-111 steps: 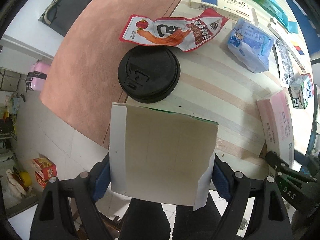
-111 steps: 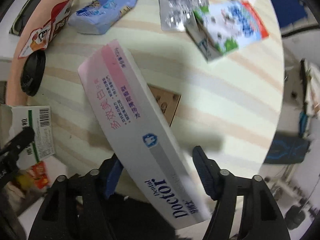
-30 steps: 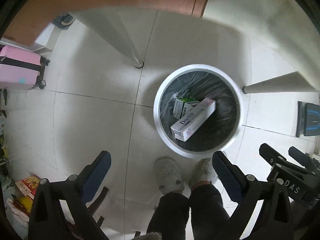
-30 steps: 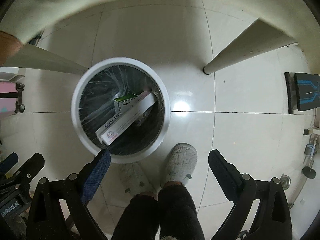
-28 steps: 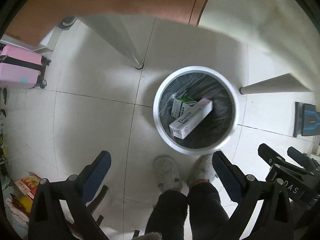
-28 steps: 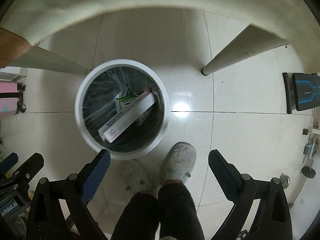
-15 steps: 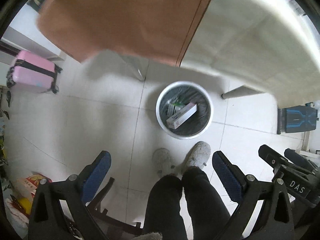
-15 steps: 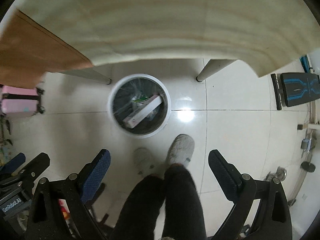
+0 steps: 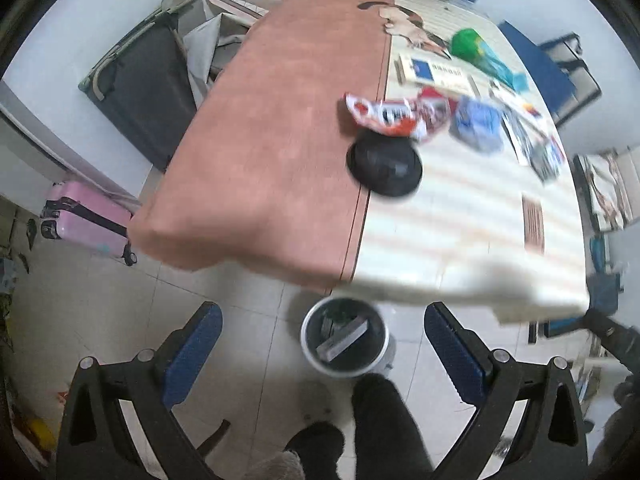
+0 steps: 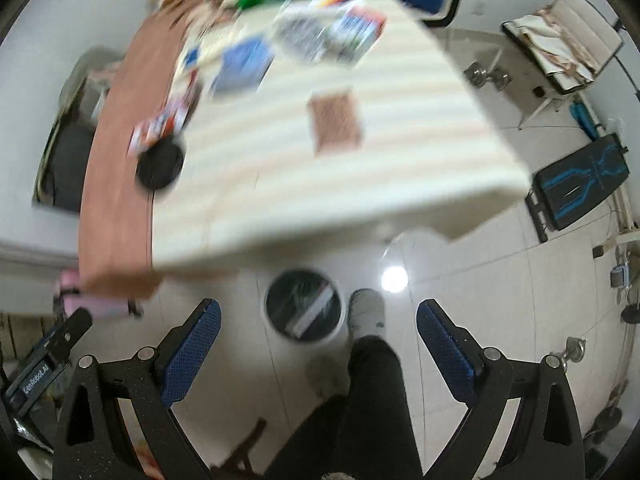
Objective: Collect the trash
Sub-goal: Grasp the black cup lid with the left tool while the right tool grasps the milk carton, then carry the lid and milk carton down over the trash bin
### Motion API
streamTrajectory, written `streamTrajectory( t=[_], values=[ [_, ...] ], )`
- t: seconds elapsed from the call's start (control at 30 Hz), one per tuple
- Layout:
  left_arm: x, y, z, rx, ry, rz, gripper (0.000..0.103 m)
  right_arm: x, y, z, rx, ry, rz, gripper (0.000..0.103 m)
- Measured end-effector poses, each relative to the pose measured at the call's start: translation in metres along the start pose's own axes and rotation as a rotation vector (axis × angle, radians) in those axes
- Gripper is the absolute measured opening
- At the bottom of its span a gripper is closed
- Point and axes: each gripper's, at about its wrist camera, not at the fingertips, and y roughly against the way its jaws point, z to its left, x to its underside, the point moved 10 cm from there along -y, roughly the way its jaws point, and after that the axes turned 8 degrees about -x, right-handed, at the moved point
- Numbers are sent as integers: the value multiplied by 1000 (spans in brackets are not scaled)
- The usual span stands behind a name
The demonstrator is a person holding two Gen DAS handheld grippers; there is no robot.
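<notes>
Left wrist view shows the left gripper (image 9: 322,354) across the bottom of the frame, its blue-padded fingers (image 9: 192,354) spread wide with nothing between them. Between them, lower centre, stands a white trash bin (image 9: 310,350) with a dark liner, holding a long white box (image 9: 342,339) and a smaller box with green on it (image 9: 330,322); their print is too blurred to read. Above, the table (image 9: 460,216) fills the middle of the frame, with a black cup lid (image 9: 385,168) just below a red snack wrapper (image 9: 394,118), and a blue packet (image 9: 478,128) to the right; all lettering is smeared. In the right wrist view the right gripper (image 10: 318,354) is likewise spread wide and holds nothing, the bin (image 10: 269,312) sits lower centre, and a brown card (image 10: 337,123) lies on the table. At the lower left edge, the other gripper's body carries a label (image 10: 35,379) reading roughly "GenRobot.AI".
</notes>
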Motion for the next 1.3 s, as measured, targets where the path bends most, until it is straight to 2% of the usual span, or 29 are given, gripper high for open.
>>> streamTrajectory(
  t=[0.13, 0.33, 0.5, 0.6, 0.63, 0.67, 0.7, 0.73, 0.77, 0.93, 1.1, 1.3],
  values=[
    [-41, -23, -20, -4, 27, 43, 103, -86, -8, -26, -10, -99, -27, 99],
    [-87, -77, -58, -28, 38, 151, 103, -185, -51, -47, -15, -193, -19, 100],
    [-105, -121, -79, -41, 25, 224, 103, -245, -103, -55, -23, -266, 10, 99],
    [-110, -137, -84, -38, 35, 250, 102, -261, -136, -52, -27, -282, 53, 91],
    [-111, -141, -85, -40, 39, 256, 102, -263, -144, -50, -28, -278, 68, 84],
    [-113, -143, -85, -39, 41, 258, 96, -264, -151, -47, -26, -268, 78, 80],
    [-114, -146, -85, -39, 44, 259, 91, -264, -155, -45, -24, -255, 83, 69],
    [-114, -148, -85, -36, 47, 259, 87, -264, -155, -44, -2, -237, 75, 63],
    [-115, -148, -84, -31, 53, 250, 87, -265, -154, -42, 2, -221, 63, 56],
    [-112, -141, -75, -33, 61, 215, 86, -254, -150, -39, 9, -163, 62, 54],
    [-91, -120, -63, -54, 67, 168, 86, -231, -125, -35, 6, -83, 33, 54],
    [-58, -70, -59, -26, 36, 73, 86, -178, -86, -10, -34, 69, -14, 54]
  ],
)
